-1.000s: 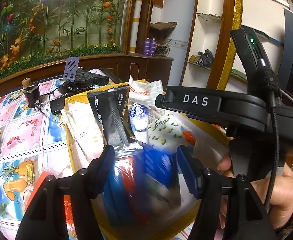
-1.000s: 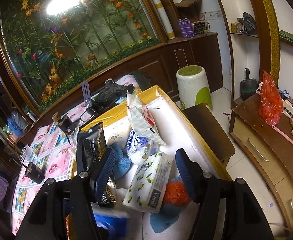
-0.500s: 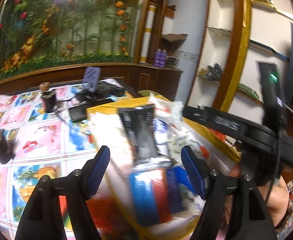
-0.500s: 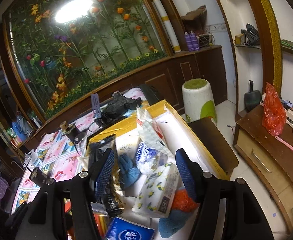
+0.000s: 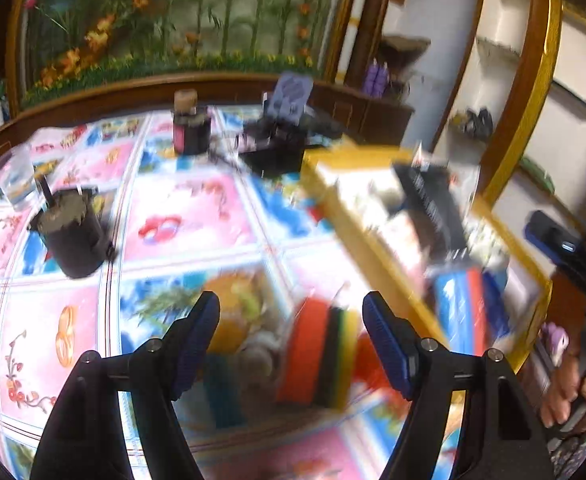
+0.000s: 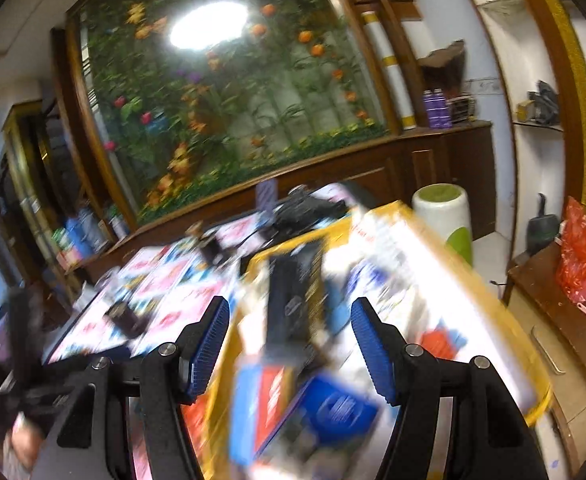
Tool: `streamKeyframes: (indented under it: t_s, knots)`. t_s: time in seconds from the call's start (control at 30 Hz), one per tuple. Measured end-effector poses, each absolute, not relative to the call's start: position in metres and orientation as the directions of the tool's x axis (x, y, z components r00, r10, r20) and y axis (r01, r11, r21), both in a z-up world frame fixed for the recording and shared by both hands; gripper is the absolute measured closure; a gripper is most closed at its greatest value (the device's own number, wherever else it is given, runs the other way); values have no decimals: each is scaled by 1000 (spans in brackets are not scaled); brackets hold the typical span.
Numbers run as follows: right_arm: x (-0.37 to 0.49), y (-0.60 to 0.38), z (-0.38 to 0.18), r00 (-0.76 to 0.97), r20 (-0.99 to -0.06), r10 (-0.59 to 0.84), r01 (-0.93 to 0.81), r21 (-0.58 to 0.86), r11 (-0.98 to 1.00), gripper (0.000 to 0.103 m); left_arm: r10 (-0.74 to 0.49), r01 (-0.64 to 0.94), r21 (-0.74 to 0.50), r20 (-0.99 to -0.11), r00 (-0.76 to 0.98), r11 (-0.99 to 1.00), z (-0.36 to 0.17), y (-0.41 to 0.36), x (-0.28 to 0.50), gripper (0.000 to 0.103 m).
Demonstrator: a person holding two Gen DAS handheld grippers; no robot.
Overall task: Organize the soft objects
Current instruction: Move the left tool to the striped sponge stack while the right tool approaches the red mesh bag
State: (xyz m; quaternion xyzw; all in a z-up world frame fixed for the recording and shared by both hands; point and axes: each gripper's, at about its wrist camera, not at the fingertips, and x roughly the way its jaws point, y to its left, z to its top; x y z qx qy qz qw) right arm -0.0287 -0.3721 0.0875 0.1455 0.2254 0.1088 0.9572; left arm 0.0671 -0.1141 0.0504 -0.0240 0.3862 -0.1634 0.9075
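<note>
- Left wrist view: the left tool (image 5: pixel 291 330) is hanging over the worktop (image 5: pixel 197 216) with its blue-padded fingers (image 5: pixel 197 336) spread wide apart and nothing between them.
- Below the gap, a stack of sponges (image 5: pixel 325 352) in orange, dark and yellow layers is lying on the patterned cloth; the picture is blurred, so I cannot tell whether it is touching the pads.
- Just to its right, the yellow-rimmed tray (image 5: pixel 377 248) is holding the soft packets, with a blue and red pack (image 5: pixel 469 304) near its close end and a black pouch (image 5: pixel 433 204) farther back.
- A dark cup (image 5: pixel 73 232) is standing well to the left on the worktop, and a hand (image 5: pixel 573 392) is showing at the right edge, gripping a black handle.
- Right wrist view: the right tool (image 6: pixel 289 344) is sitting above the tray (image 6: pixel 493 332), its fingers (image 6: pixel 373 352) likewise wide apart and gripping nothing.
- Inside the tray, the black pouch (image 6: pixel 293 296) is lying between the fingertips in the picture, and a blue pack (image 6: pixel 337 408) and the blue and red pack (image 6: pixel 261 404) are lying nearer the camera, all blurred.
- A red bag (image 6: pixel 577 256) is resting on a wooden cabinet (image 6: pixel 565 320) at the right.
</note>
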Motion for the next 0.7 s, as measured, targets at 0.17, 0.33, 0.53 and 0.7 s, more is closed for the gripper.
streamKeyframes:
  t_s: [0.17,0.33,0.53,0.7]
  knots:
    - [-52,-347,87,856,-406,319,-215,282,935,36,-326,364,-122,-749,577,923,35,-126,64,30]
    - [-58,-337,79,819,-441,367,-256,292,922,35,-282,370,-67,-775,565,927,25,-134,64,30]
    - [-62,-320,80,783,-457,422,-331,268,905,35,-245,365,-31,-795,555,930,14,-143,68,30]
    - [-64,-302,76,756,-477,449,-372,252,893,34,-209,348,11,-783,586,937,14,-144,68,31]
